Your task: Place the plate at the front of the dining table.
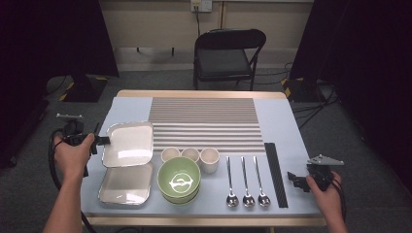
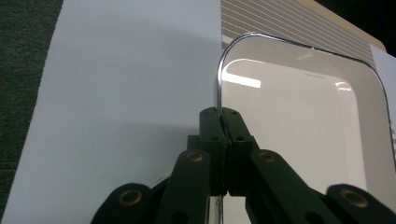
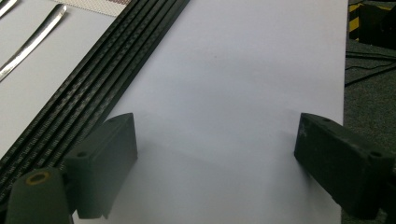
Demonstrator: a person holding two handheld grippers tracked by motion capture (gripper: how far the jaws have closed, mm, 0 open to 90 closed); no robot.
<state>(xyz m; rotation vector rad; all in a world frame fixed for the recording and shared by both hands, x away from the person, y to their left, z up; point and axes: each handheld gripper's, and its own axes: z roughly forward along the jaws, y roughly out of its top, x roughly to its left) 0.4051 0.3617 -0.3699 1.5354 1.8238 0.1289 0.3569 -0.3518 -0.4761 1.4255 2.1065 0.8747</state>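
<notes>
A: Where is the cream square plate with the metal-edged rim [image 1: 128,143]?

B: Raised at the left of the worktop [image 1: 286,126], clamped by its left rim in the left tool [image 1: 103,141], whose jaws press together on the thin edge [image 2: 218,100]. It hangs partly over a second cream square plate [image 1: 125,185] lying flat beneath.

A: And the right tool [image 1: 293,177]?

B: Its jaws stand wide apart over bare worktop near the right edge, with nothing between them.

A: What is nearby?

B: A stack of green bowls [image 1: 179,179] just right of the plates, three small cream cups [image 1: 190,155] behind it, three steel spoons [image 1: 245,182], black chopsticks [image 1: 275,172] and a grey striped mat [image 1: 204,119]. A black folding chair [image 1: 226,56] stands beyond. I see no readable writing.
</notes>
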